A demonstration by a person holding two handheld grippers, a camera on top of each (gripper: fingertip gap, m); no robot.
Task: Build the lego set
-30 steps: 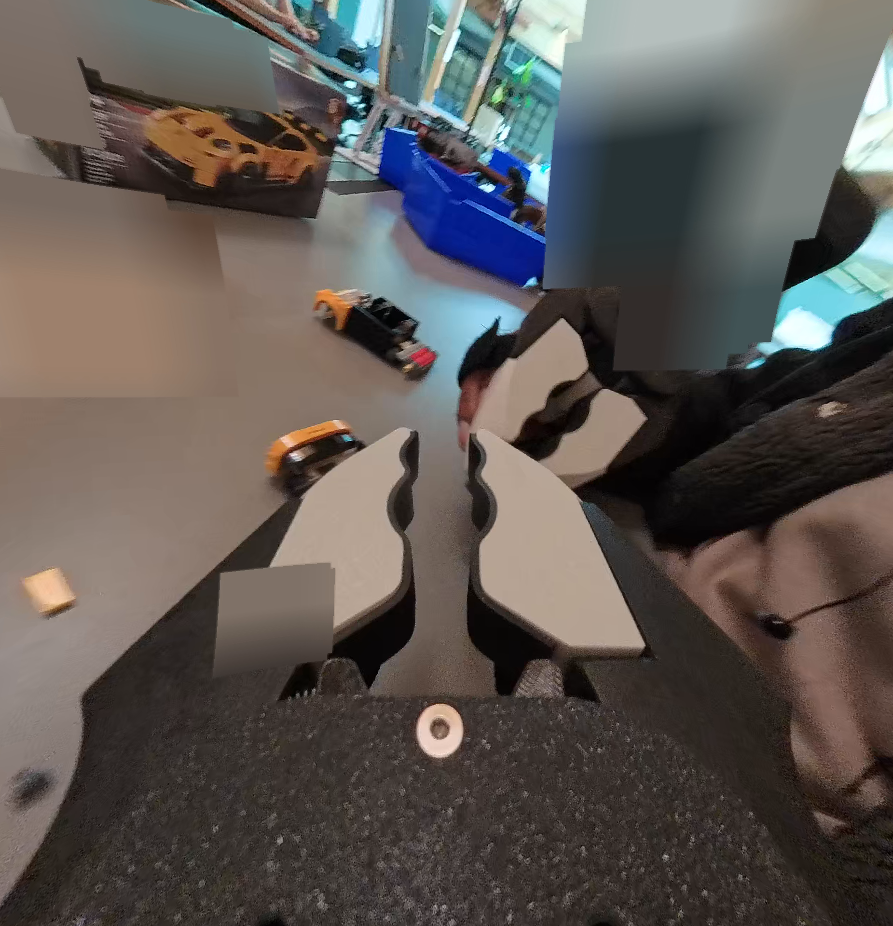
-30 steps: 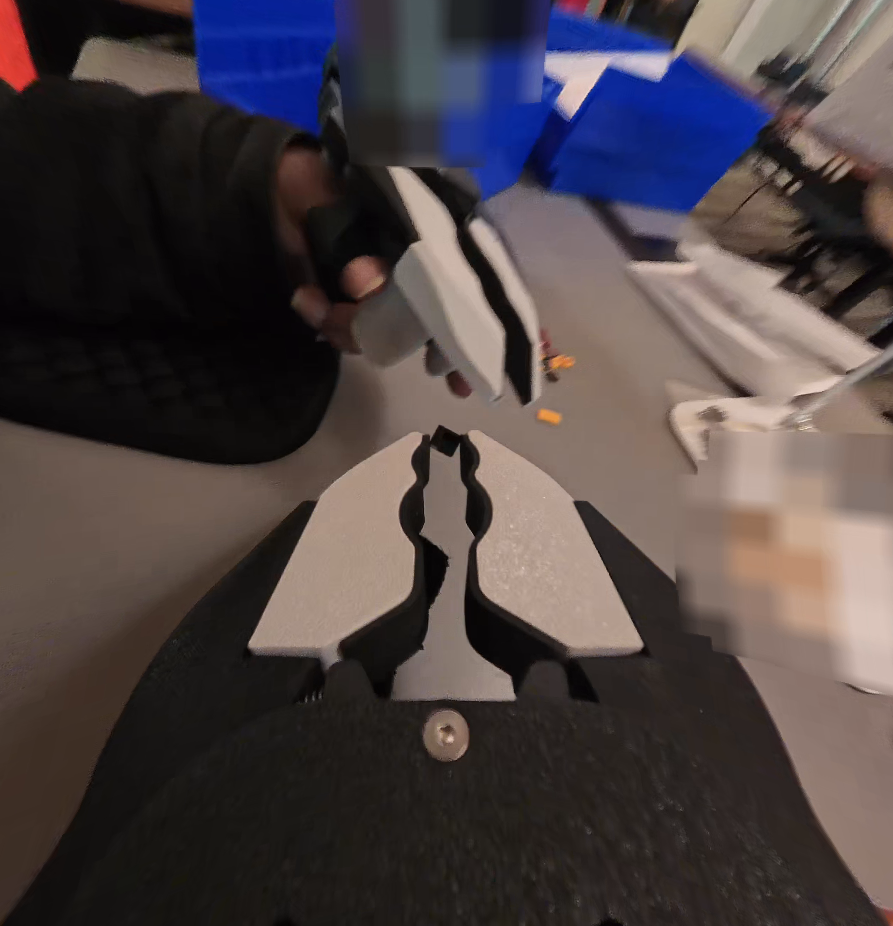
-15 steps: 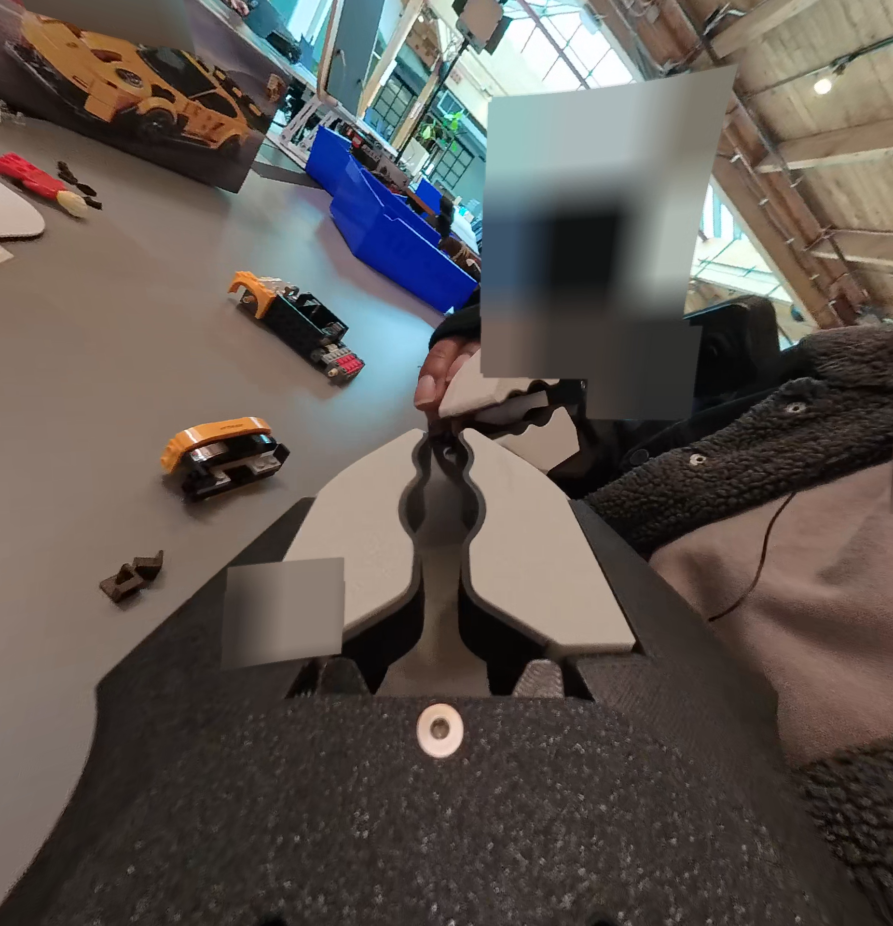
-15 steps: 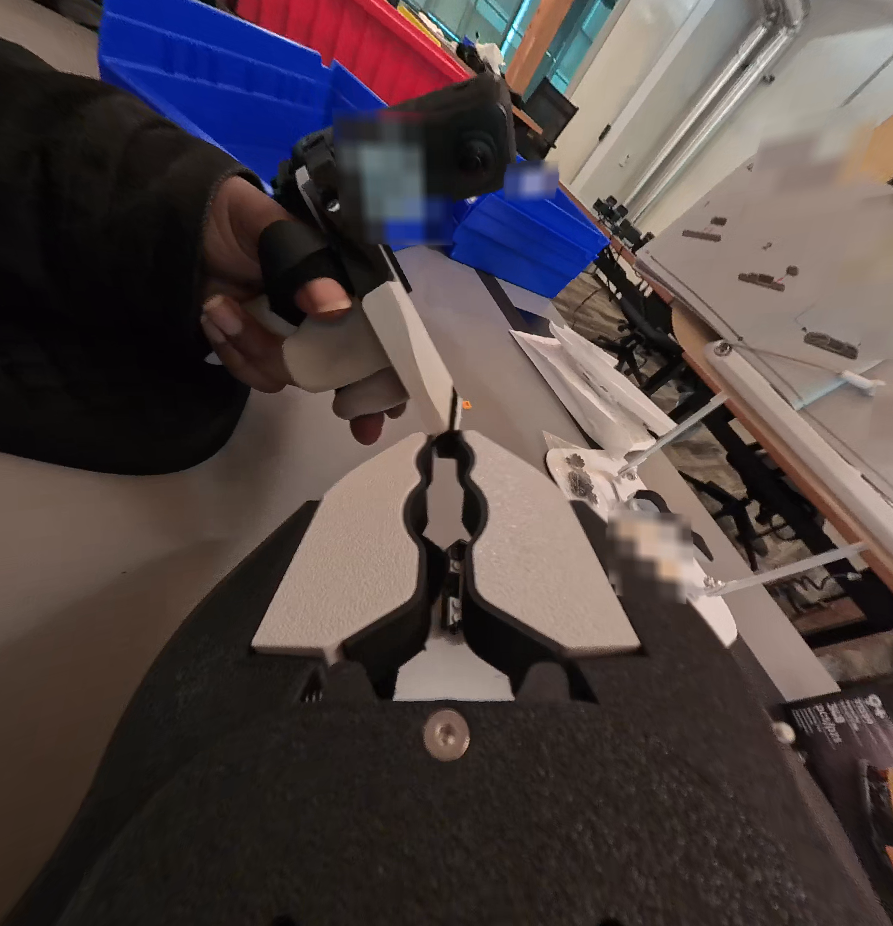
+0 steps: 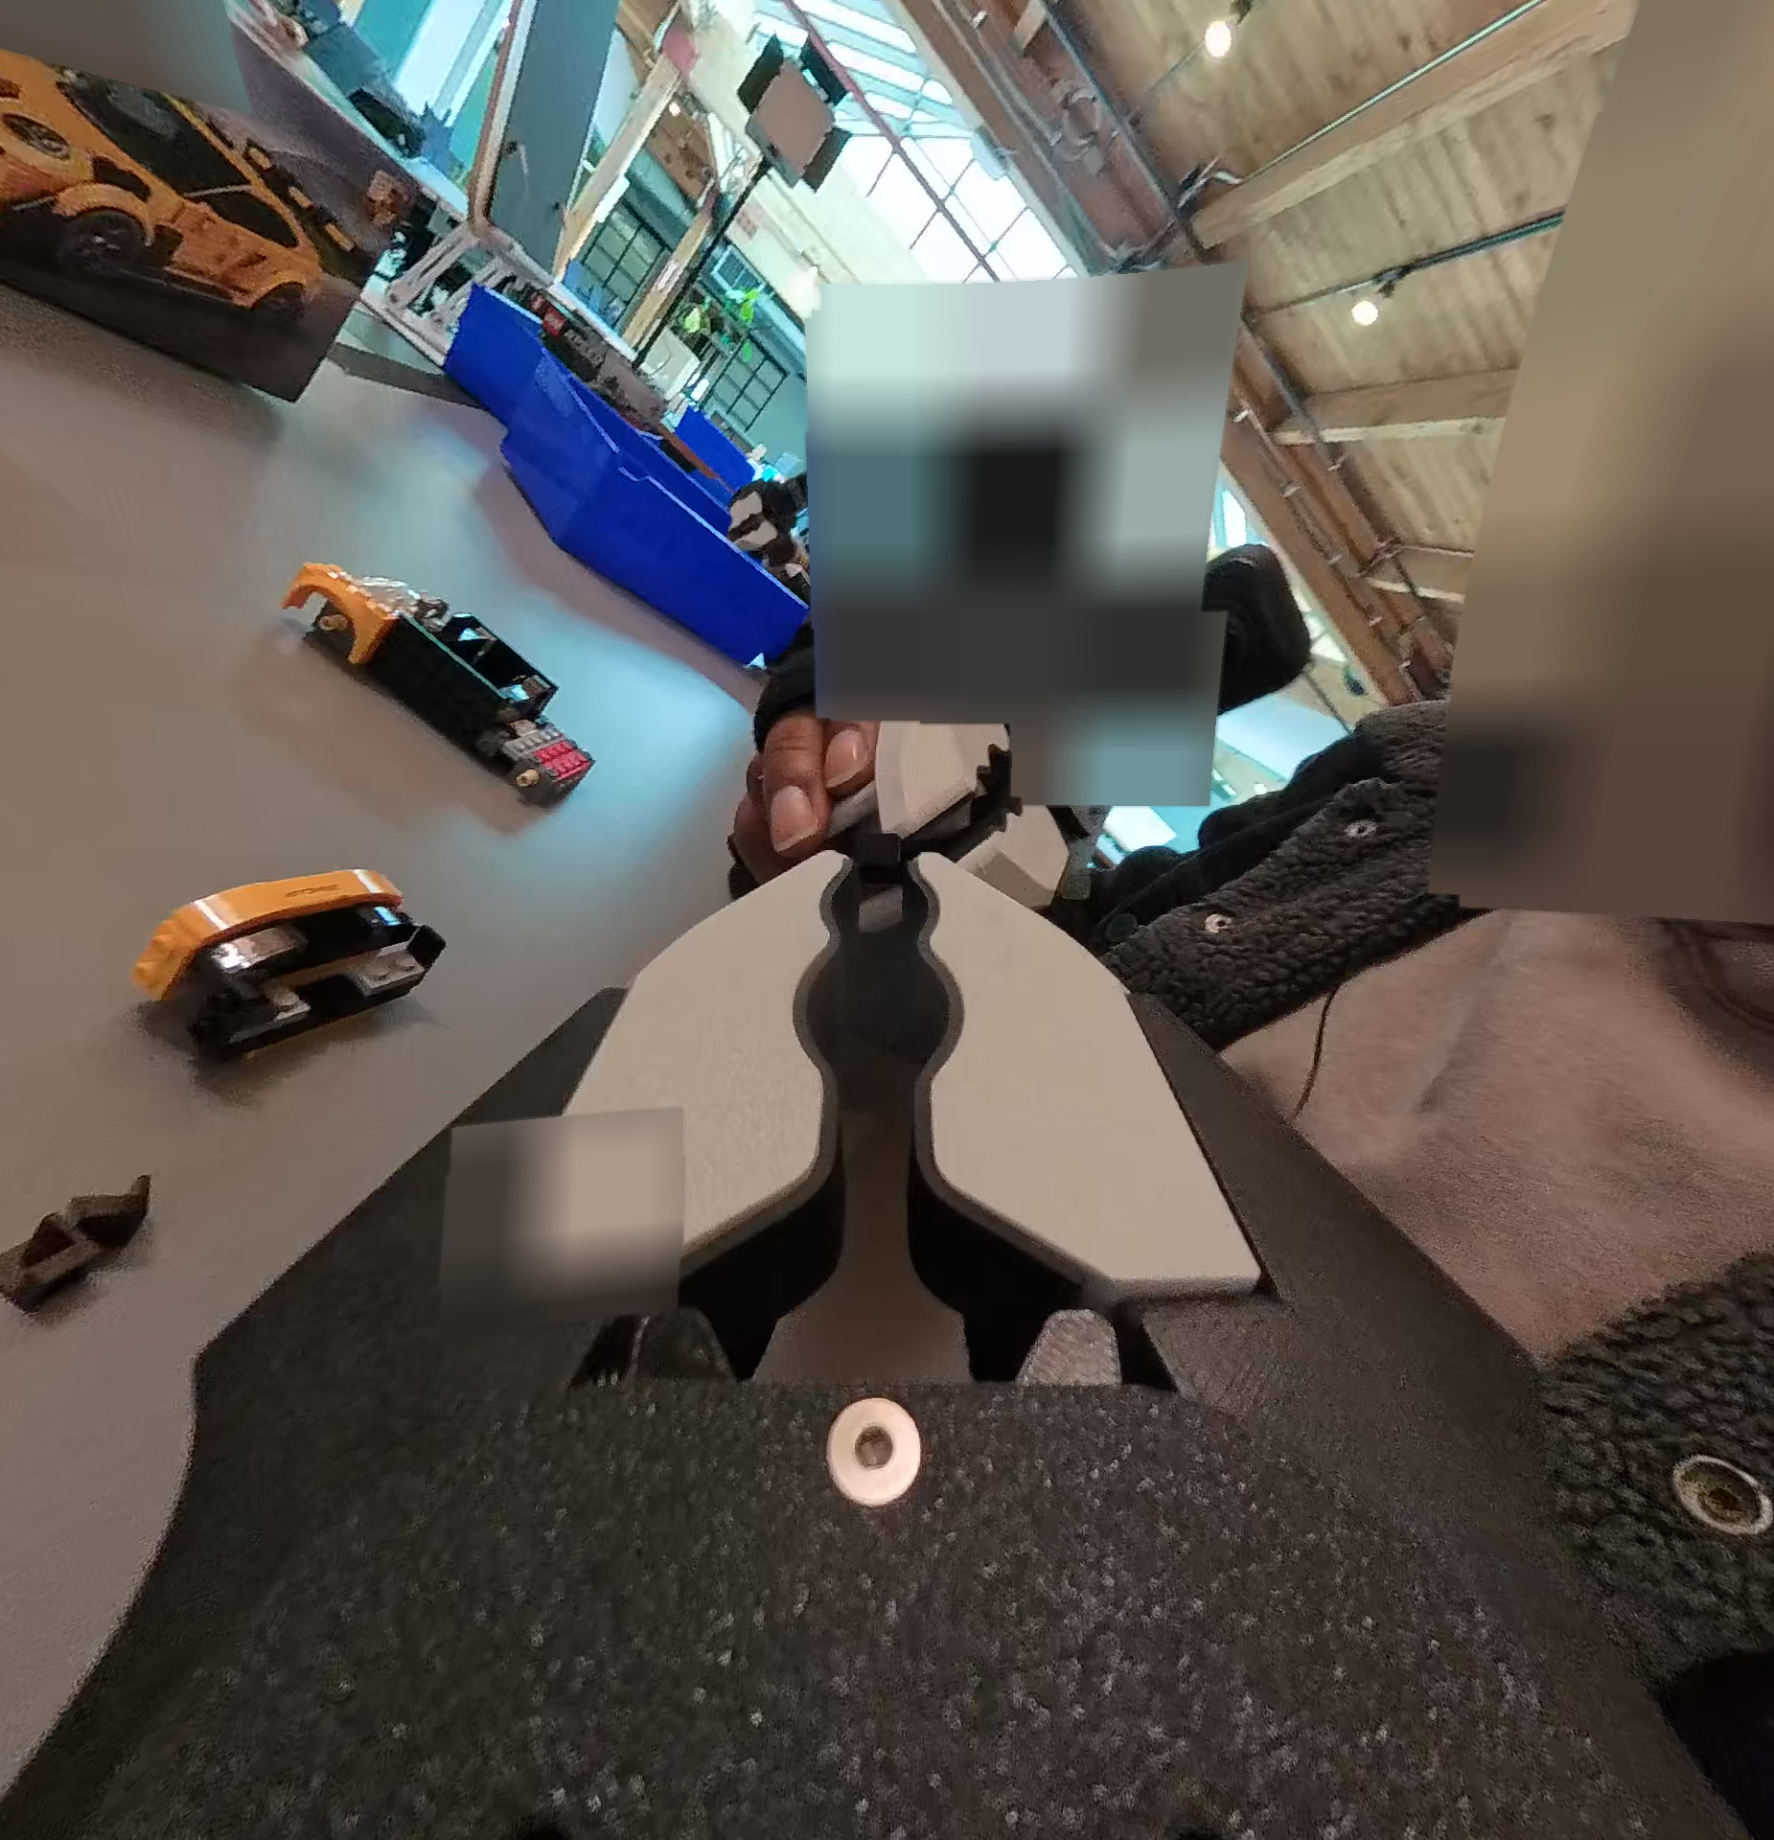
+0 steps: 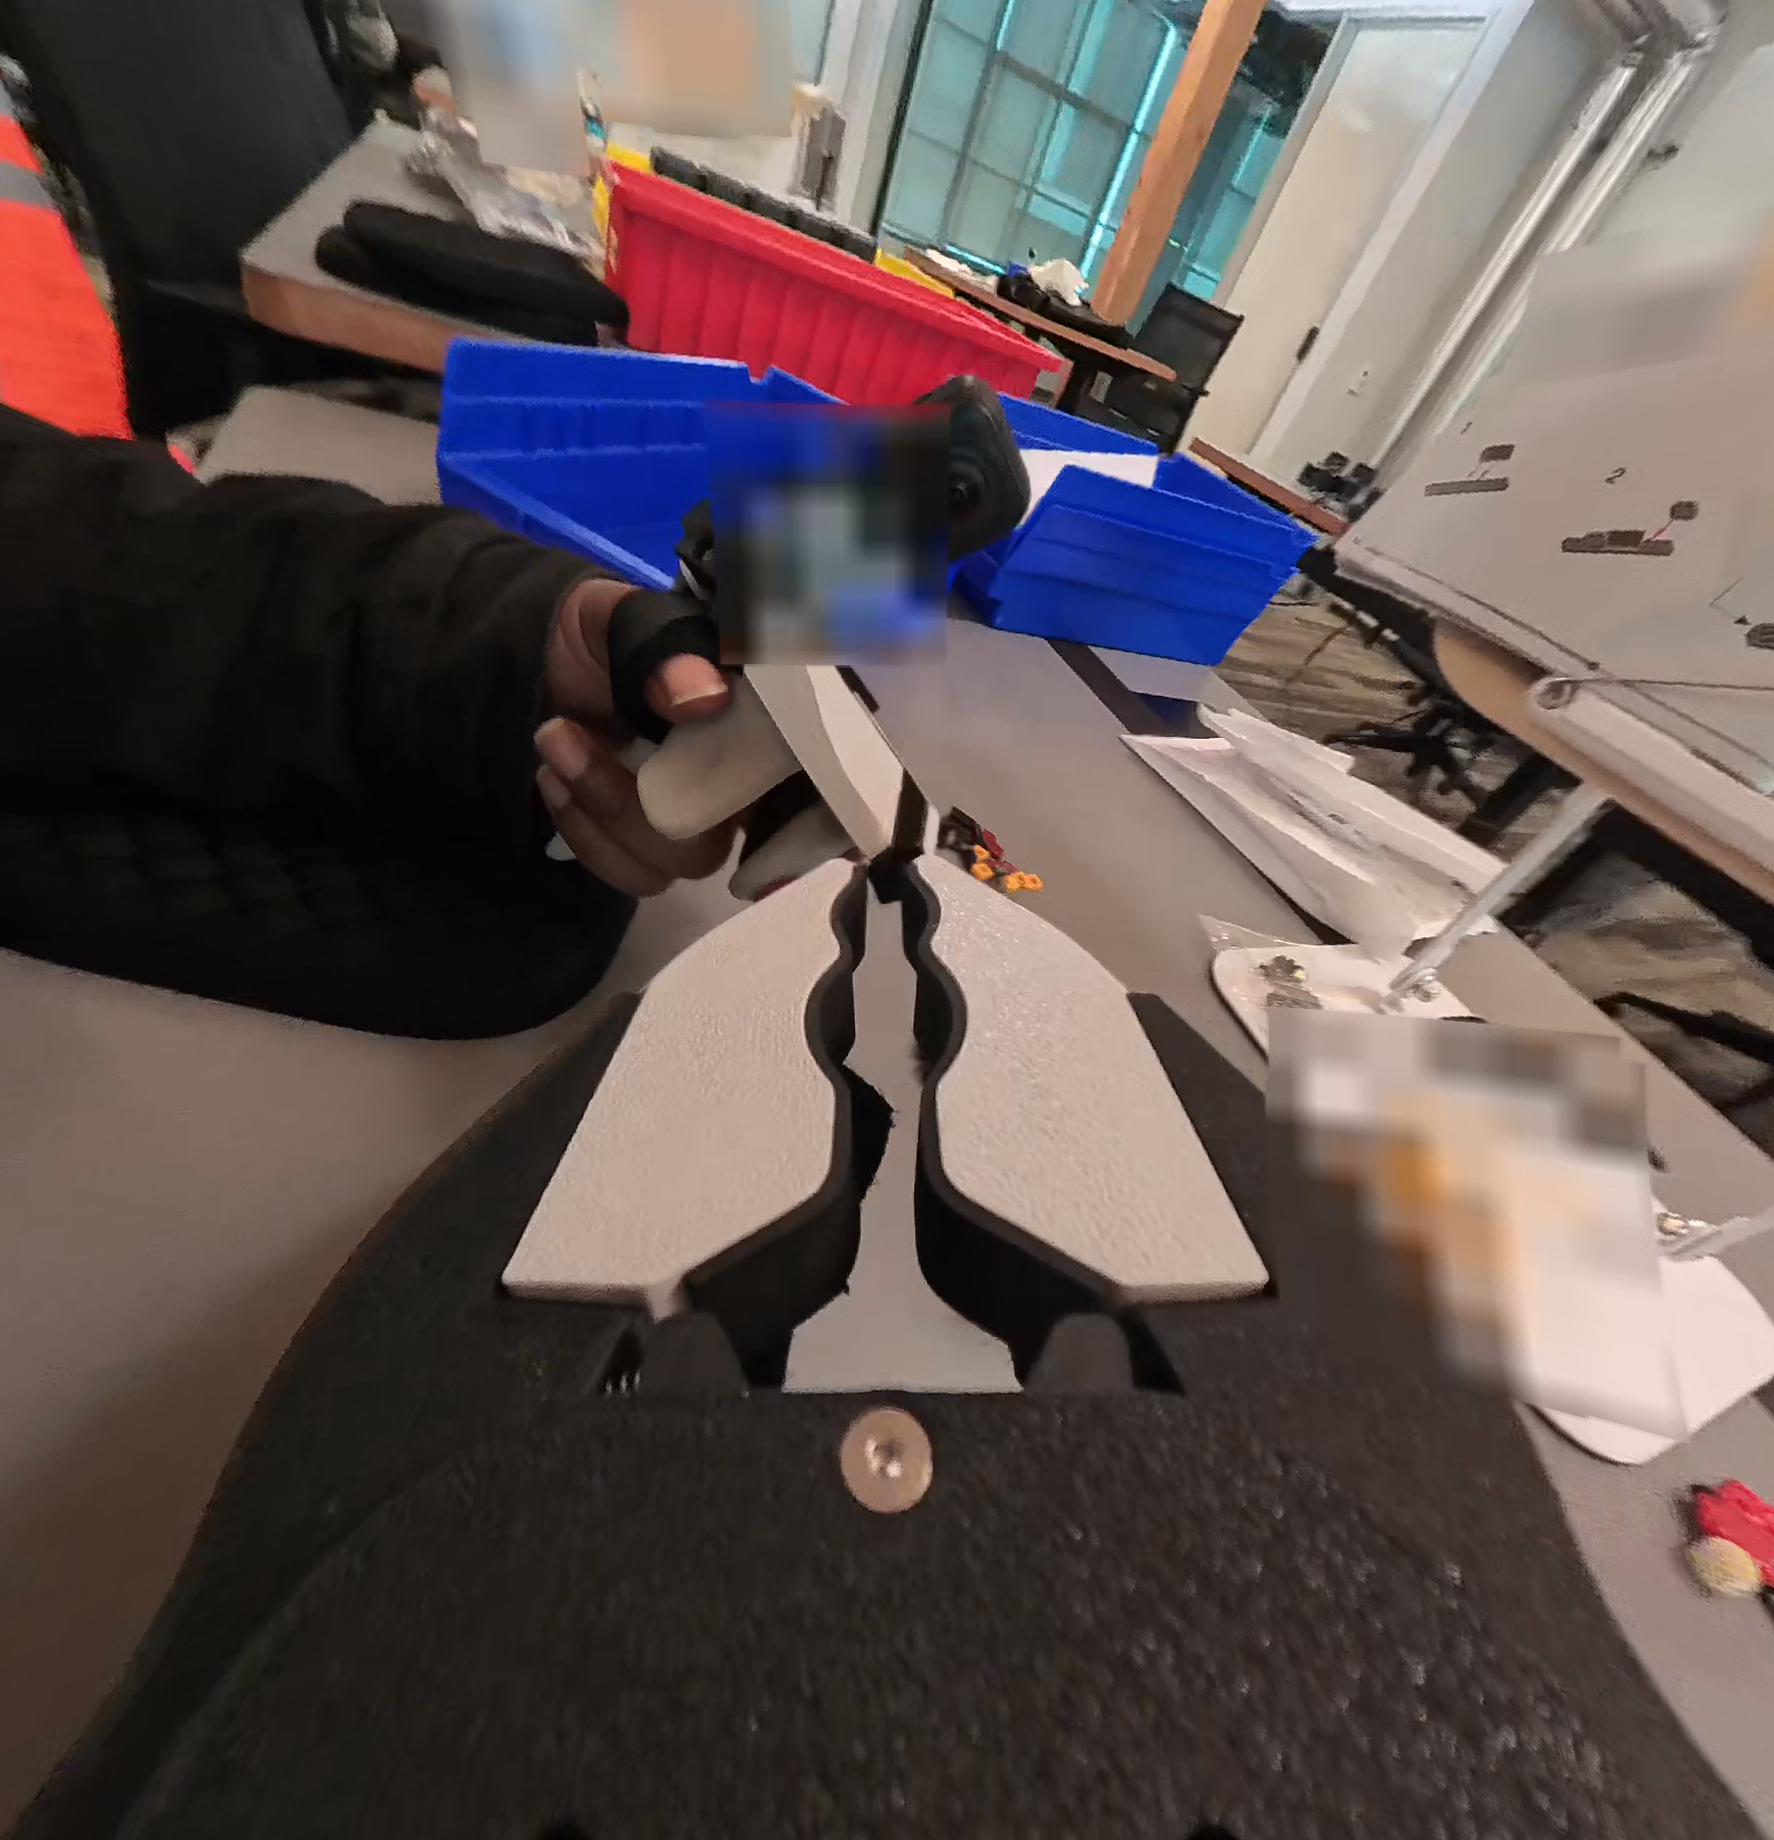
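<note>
Left tool (image 5: 881, 876) and right tool (image 6: 885, 876) pinch one small black piece (image 5: 878, 852) | two car sub-builds (image 5: 434, 677) on table (image 5: 116, 617)

two grippers are showing: the left gripper (image 5: 881, 876) and the right gripper (image 6: 888, 876), tips meeting over one small black piece (image 5: 878, 852). two part-built lego assemblies are lying on the grey table (image 5: 116, 697): a far black-and-orange chassis (image 5: 434, 677) and a nearer orange-topped section (image 5: 280, 961). one loose dark piece (image 5: 66, 1240) is sitting near left. at least two blue bins (image 6: 1141, 573) and one red bin (image 6: 813, 299) are standing far off.
</note>
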